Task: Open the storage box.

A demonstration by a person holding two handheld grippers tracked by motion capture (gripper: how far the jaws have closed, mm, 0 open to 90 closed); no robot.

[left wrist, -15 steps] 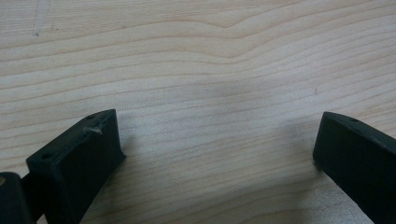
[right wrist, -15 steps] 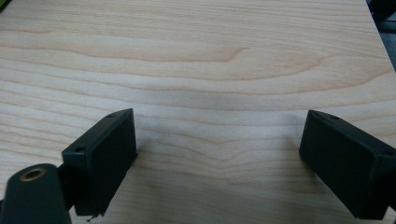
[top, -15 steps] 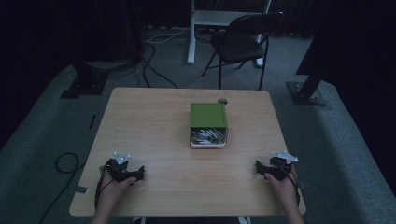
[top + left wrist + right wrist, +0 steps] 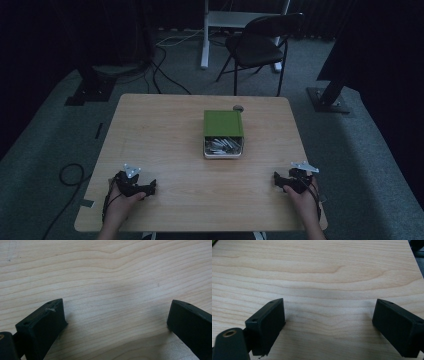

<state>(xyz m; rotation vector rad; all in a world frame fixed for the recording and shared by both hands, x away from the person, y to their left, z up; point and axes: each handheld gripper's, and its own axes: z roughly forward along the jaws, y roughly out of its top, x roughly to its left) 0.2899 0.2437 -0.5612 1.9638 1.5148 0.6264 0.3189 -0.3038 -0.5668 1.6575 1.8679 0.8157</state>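
Green box (image 4: 223, 123) with a white tray (image 4: 223, 152) full of small silvery pieces (image 4: 223, 145) is the thing to work on, and no hand-held gripper touches it yet. The left hand-held gripper (image 4: 148, 189) rests near the front left of the light wooden bench (image 4: 160, 130), jaws spread wide with nothing between them. The right hand-held gripper (image 4: 276, 180) rests near the front right, jaws spread wide too, also holding nothing. The box sits in the middle of the bench, well apart from both. A small round grey thing (image 4: 238, 107) lies just behind it. This looks like the very start. Next, I think, one hand-held gripper must lift and reach forward to the tray.
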